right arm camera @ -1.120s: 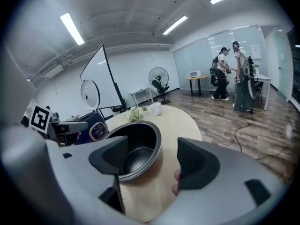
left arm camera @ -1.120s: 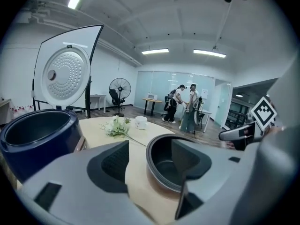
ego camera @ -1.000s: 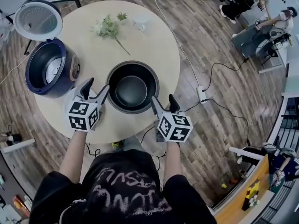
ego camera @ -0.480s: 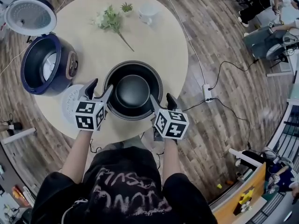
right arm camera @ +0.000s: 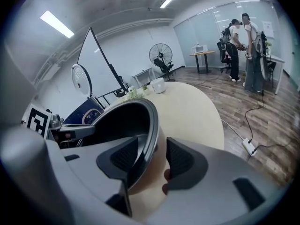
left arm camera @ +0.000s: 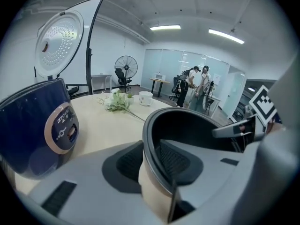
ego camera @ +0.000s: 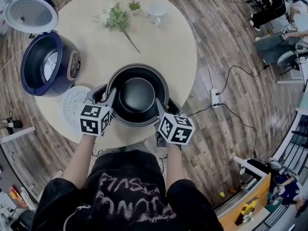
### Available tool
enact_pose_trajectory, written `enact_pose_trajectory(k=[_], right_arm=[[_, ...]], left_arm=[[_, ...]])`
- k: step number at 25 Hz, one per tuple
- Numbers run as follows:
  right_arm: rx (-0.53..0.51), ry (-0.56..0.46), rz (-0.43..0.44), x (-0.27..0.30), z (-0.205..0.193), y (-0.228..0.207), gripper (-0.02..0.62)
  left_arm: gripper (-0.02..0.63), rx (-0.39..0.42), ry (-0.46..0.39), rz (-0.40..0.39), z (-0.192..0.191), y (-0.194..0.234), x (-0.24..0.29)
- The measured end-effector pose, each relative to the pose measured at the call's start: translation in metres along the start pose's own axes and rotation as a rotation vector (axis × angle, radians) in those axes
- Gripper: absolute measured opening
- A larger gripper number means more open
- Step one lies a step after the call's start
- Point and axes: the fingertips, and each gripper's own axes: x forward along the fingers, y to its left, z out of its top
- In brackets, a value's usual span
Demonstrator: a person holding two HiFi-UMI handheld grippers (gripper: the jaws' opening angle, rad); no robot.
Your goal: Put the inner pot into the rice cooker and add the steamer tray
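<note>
Closing left tool, right tool astride inner pot.

Right gripper fingers just closing astride inner pot rim, round table

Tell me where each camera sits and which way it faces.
Head view: on the person's head, looking steeply down on the table, inner pot and rice cooker; arms, torso, left gripper and right gripper show.
Left gripper view: rides the left gripper, looking away from the person across the pot; its tongs, just now closing, straddle the rim.
Right gripper view: rides the right gripper, same direction; its tongs, just now closing, straddle the opposite rim.
Both gripper views share the pot and cooker.
</note>
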Motion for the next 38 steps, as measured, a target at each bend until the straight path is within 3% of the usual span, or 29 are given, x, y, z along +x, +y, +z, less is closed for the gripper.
enact_pose_trajectory(k=[3,10,18,24,30,38], right_arm=[[-0.008,-0.009,-0.01,0.001,0.001,0.002,0.145],[-0.058,0.017,-0.056,0.003,0.001,0.003,0.127],[-0.069,0.028,-0.086,0.004,0.002,0.0,0.114],[-0.089,-0.001,-0.115,-0.004,0.004,0.0,0.092],[-0.081,-0.101,-0.106,-0.016,0.02,0.007,0.08],[-0.144,-0.263,-0.045,-0.034,0.086,0.041,0.073]], left_arm=[[0.122,0.001,-0.002,0.0,0.0,-0.001,0.002],[0.12,-0.005,0.024,0.034,-0.001,0.002,0.003],[0.109,-0.106,0.046,0.008,-0.004,0.002,0.006],[0.089,-0.236,-0.037,-0.035,-0.003,-0.003,-0.005],[0.086,-0.224,-0.164,-0.038,0.015,-0.006,-0.024],[0.084,-0.19,-0.372,-0.015,0.078,0.003,-0.065]])
